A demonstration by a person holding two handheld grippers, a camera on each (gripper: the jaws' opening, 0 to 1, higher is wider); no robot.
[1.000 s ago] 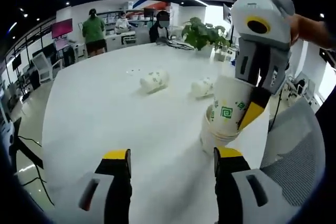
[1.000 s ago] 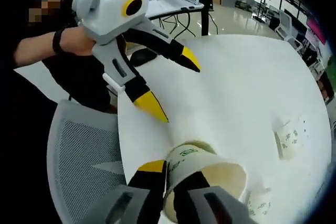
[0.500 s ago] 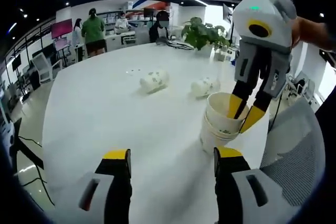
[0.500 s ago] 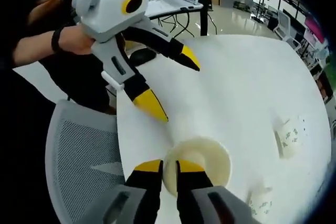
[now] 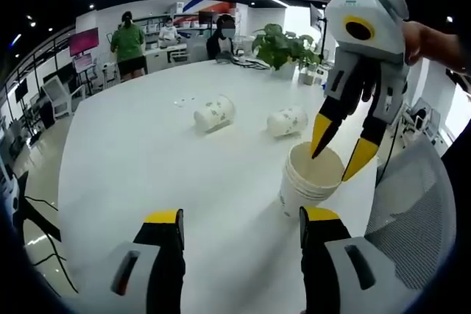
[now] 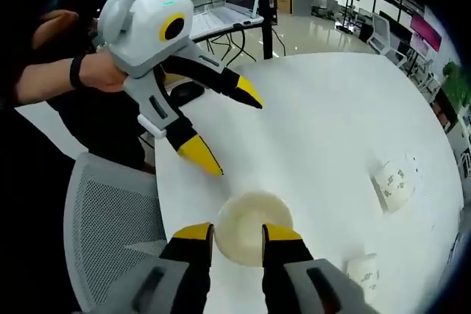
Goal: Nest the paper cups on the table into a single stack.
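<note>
Right tongs (image 5: pixel 343 158) parted, empty, above cup stack (image 5: pixel 310 182) near tabletop (image 5: pixel 147 152) edge; left tongs (image 6: pixel 217 131) open, empty. Two cups (image 5: pixel 214 112) (image 5: pixel 285 120) lie mid-tabletop: grip next by rim, lower straight.

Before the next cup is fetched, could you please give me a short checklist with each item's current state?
1. Right gripper open and free of the stack: ok.
2. Stack standing upright on the table: ok.
3. Top cup seated fully: cannot tell.
4. Left gripper open and empty: ok.
5. Two loose cups, near cup and far cup, lying on their sides, unstacked: not ok.
</note>
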